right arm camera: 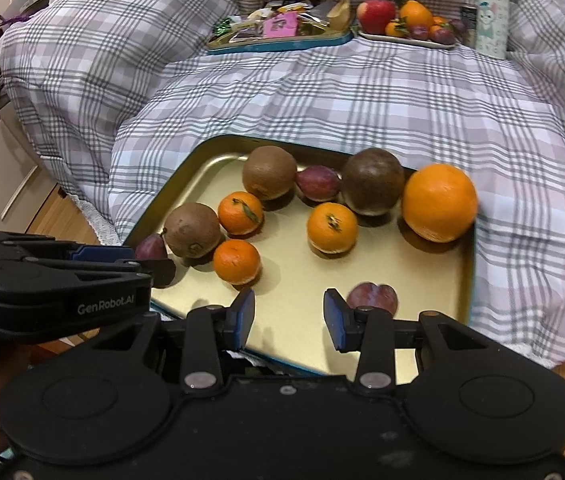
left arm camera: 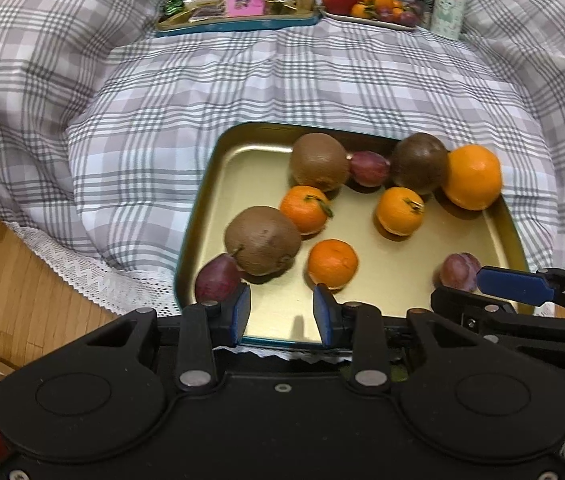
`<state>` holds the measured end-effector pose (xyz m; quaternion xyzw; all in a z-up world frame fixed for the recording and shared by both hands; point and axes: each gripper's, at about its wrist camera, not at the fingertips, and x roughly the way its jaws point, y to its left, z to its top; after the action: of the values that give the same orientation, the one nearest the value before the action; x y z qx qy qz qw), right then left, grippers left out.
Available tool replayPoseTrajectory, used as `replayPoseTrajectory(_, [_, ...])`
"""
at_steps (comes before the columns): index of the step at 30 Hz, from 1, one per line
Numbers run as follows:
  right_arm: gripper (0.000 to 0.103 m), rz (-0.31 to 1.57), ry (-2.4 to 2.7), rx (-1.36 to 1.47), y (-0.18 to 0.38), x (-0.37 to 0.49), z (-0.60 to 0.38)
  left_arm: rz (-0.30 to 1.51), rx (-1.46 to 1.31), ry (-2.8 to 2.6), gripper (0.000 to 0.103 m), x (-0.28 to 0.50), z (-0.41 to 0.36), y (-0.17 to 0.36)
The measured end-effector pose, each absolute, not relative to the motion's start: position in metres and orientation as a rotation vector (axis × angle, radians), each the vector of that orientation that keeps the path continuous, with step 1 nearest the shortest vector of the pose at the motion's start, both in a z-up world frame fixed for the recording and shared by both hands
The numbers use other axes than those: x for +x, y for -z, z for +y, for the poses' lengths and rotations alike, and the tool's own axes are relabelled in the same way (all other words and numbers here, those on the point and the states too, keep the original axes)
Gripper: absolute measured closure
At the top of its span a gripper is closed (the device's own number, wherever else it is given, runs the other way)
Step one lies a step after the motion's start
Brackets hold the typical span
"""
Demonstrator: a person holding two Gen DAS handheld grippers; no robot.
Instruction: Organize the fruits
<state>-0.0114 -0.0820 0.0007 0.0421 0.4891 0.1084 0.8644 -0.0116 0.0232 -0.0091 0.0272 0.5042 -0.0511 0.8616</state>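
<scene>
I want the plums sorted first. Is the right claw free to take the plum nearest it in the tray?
Probably yes. The right claw is open and empty, and the plum lies just ahead of its right finger on bare tray floor, with no fruit in between. A slight shift right should line it up.

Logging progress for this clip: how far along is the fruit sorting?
Done: a far plate already holds fruit. In hand: nothing; left gripper and right gripper are both open above the gold tray. Left: its brown fruits, oranges and plums, including the nearest plum.
</scene>
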Motion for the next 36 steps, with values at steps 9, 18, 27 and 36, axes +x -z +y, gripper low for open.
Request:
replayPoseTrajectory(9, [0.061,1.036,-0.164,0.124,0.003,-0.024,-0.096,1.075,0.067,0.144,0.06,-0.017,0.012,0.01])
replayPoseTrajectory(18, [0.061,1.033,-0.147,0.117,0.004,-0.028,-0.093,1.099,0.049,0.136,0.06,-0.018,0.015,0.012])
replayPoseTrajectory(27, [0.061,1.031,-0.135,0.126,0.006,-0.029,-0.092,1.107,0.067,0.128,0.06,-0.018,0.011,0.013])
replayPoseTrajectory(36, [0.061,1.034,-0.13,0.136,0.008,-0.029,-0.093,1.112,0.065,0.13,0.06,-0.019,0.011,0.014])
